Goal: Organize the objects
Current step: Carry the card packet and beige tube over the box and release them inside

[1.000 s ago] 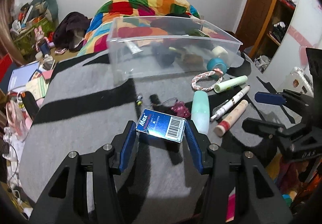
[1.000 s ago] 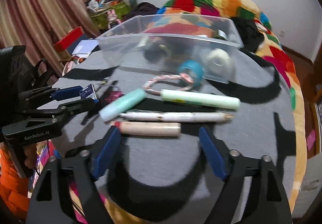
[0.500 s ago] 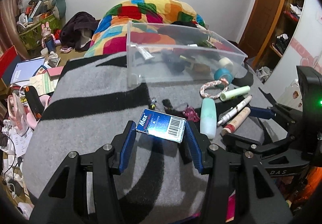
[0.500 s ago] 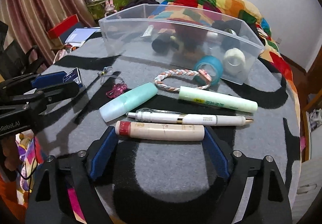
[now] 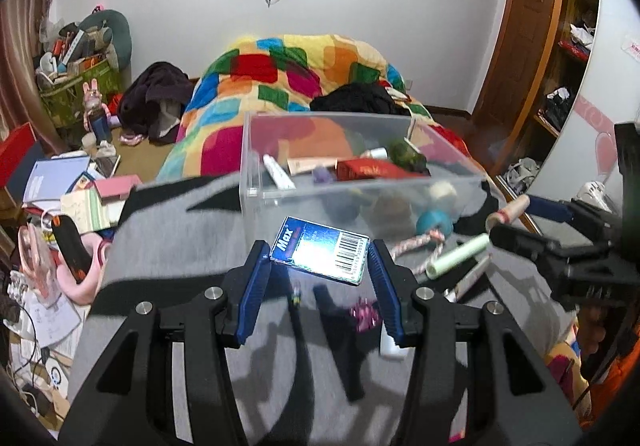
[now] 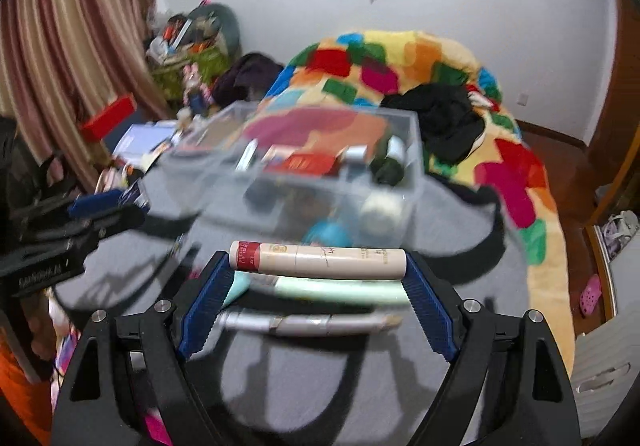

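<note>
Glossy box, smooth cylindrical tube.

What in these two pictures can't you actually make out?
- Clear bin, right view: motion blur smears its contents.
- Tube print, right view: too small to read.
- White item, left view: mostly hidden behind a gripper finger.
- Blue box, left view: glare washes out its label.

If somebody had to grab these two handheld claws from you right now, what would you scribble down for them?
Left gripper: shut on the blue box, lifted off the grey blanket.
Right gripper: shut end to end on the beige tube, also lifted.
Clear bin sits just ahead, already holding several items.
Left on the blanket: green tube, white pen, braided ring, pink clip.
Next, probably: drop both items in the bin.
</note>
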Tool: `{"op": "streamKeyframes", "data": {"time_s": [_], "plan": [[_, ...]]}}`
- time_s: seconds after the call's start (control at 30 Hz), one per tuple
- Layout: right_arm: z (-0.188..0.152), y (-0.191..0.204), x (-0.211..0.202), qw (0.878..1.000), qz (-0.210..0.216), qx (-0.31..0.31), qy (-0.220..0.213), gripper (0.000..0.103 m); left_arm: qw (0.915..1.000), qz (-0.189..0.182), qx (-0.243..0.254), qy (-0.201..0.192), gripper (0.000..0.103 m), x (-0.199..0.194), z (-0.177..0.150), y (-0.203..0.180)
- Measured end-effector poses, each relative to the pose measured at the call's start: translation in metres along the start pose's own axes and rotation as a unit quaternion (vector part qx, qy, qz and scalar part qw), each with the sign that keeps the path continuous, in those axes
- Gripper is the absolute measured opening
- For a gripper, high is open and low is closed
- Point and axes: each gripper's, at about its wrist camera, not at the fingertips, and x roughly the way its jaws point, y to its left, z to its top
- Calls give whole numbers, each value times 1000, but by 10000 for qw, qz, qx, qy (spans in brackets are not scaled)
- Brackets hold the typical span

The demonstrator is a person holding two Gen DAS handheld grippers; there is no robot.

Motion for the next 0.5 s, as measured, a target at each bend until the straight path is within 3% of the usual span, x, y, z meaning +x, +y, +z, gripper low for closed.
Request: {"op": "streamKeyframes", "data": {"time_s": [0.2,0.5], "plan": [[34,-15,13,9996,-106,181,-203,83,9999,19,-80,-81,50,15,22,5],[54,-23,62,9995,-244,142,147,83,9998,20,-147,104,50,51,44,9]]}}
